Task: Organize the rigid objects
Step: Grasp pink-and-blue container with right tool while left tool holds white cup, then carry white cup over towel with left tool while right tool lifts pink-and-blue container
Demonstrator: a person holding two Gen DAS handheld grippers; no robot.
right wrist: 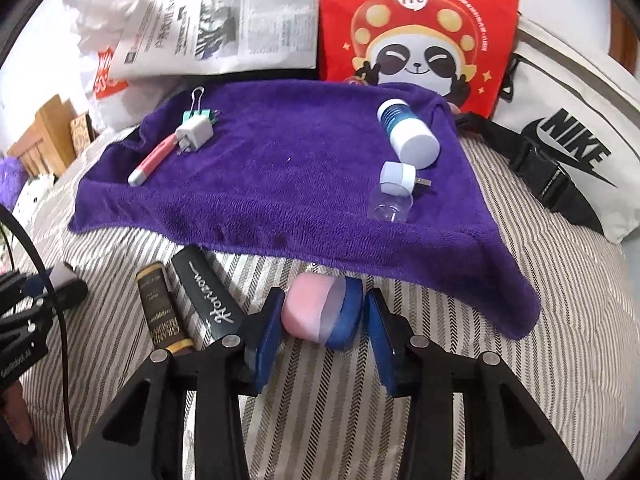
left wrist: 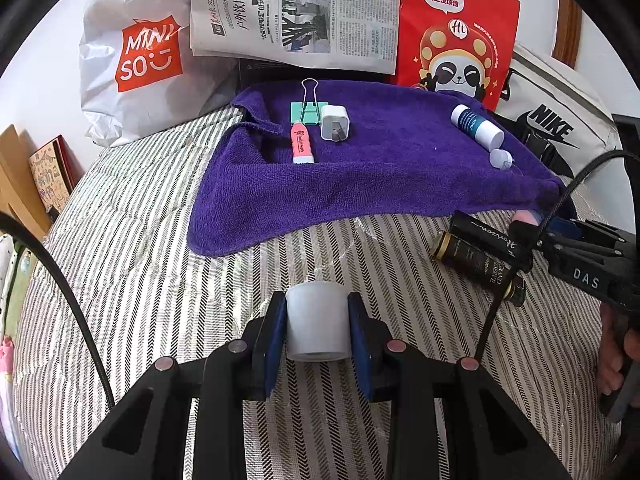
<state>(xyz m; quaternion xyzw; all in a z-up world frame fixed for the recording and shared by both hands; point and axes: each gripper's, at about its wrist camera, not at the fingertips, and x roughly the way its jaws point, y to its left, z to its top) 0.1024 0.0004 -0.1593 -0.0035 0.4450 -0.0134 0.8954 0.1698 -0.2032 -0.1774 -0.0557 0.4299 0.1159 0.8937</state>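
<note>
My left gripper (left wrist: 317,330) is shut on a white cap-like cylinder (left wrist: 317,322), held over the striped bedding. My right gripper (right wrist: 323,322) is open around a pink and blue capsule-shaped object (right wrist: 320,312) lying just below the purple towel's (right wrist: 280,176) front edge; the left finger touches it, the right finger stands apart. On the towel lie a green binder clip (left wrist: 309,109), a white charger (left wrist: 335,123), a pink tube (left wrist: 302,143), a blue-and-white bottle (right wrist: 408,134) and a small white plug (right wrist: 396,178) with a clear cap (right wrist: 390,206).
Two dark boxes, one marked Horizon (right wrist: 210,294) and a black-gold one (right wrist: 160,308), lie on the bedding left of my right gripper. A Miniso bag (left wrist: 136,52), newspaper (left wrist: 296,12), a red panda bag (right wrist: 416,24) and a Nike bag (right wrist: 568,148) stand behind.
</note>
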